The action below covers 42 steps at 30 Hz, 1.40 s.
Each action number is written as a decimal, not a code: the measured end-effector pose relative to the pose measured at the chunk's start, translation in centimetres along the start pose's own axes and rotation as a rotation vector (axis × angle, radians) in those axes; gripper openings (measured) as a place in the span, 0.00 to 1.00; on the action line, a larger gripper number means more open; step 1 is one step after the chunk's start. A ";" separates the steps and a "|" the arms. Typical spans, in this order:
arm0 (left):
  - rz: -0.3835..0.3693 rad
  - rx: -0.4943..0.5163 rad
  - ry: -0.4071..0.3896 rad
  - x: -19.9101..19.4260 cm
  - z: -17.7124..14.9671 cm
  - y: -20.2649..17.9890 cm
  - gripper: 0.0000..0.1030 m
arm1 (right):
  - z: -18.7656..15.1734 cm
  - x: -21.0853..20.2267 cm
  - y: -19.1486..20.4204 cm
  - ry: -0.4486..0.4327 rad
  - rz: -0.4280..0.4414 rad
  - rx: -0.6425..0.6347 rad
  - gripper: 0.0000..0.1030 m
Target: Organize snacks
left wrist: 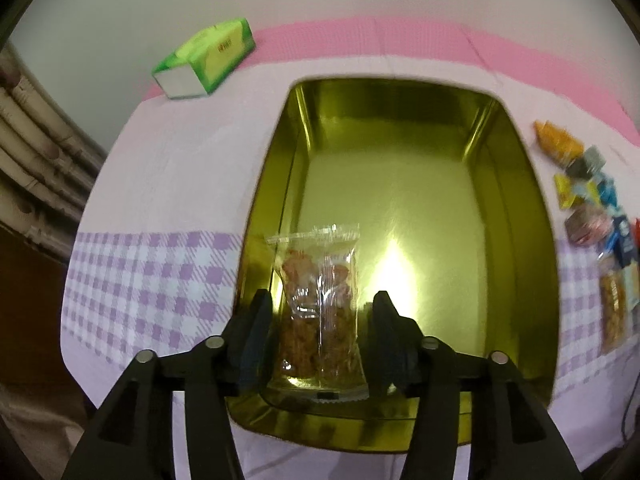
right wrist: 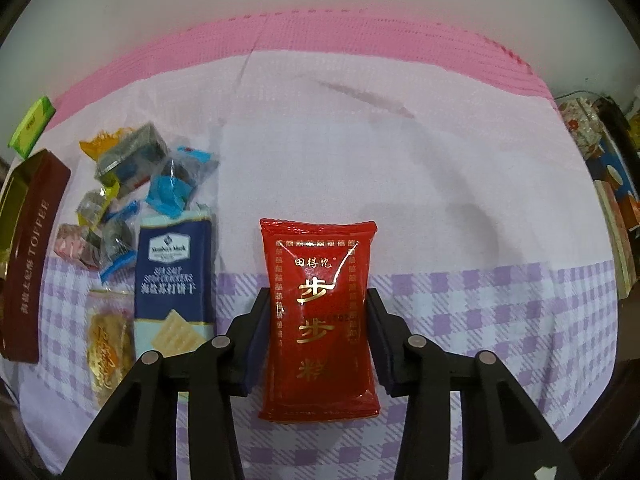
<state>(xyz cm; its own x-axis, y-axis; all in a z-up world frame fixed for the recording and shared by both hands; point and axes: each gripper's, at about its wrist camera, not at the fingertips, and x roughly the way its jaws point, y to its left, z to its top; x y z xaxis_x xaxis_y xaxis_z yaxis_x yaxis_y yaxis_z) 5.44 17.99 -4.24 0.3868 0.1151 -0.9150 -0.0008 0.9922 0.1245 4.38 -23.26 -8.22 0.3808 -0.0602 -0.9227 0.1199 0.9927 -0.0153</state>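
In the left wrist view my left gripper (left wrist: 318,312) hangs over the near end of an open gold tin (left wrist: 520,240). A clear packet of brown snacks (left wrist: 318,308) lies between its fingers, which stand a little apart from the packet's sides. In the right wrist view my right gripper (right wrist: 318,312) is closed on the sides of a red snack packet with gold characters (right wrist: 318,304) over the checked tablecloth. A pile of wrapped snacks (right wrist: 132,196) lies to its left, with a navy cracker pack (right wrist: 174,276) and a clear packet of yellow snack (right wrist: 108,344).
A green tissue pack (left wrist: 206,58) lies at the table's far left. The tin's brown outer wall reading TOFFEE (right wrist: 32,256) stands left of the pile. The same snack pile (left wrist: 592,200) lies right of the tin. Clutter (right wrist: 612,184) sits beyond the table's right edge.
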 end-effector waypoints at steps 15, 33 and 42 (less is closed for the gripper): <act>0.072 -0.311 -0.180 -4.9 -1.1 6.9 0.57 | 3.5 -7.9 13.2 -0.134 0.282 -0.113 0.40; 0.064 -0.448 -0.114 -3.8 -5.0 10.9 0.58 | 2.2 -5.4 31.2 0.038 0.501 -0.199 0.40; 0.033 -0.446 -0.100 -3.5 -4.8 10.6 0.58 | 1.1 -3.5 32.2 0.081 0.457 -0.232 0.40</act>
<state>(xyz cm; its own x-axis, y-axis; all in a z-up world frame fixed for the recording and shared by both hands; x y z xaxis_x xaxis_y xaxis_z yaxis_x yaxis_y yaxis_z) -0.32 28.35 -1.54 0.4669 0.1639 -0.8690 -0.4032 0.9141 -0.0443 7.92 8.79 -5.08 0.2736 0.3837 -0.8820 -0.2520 0.9135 0.3193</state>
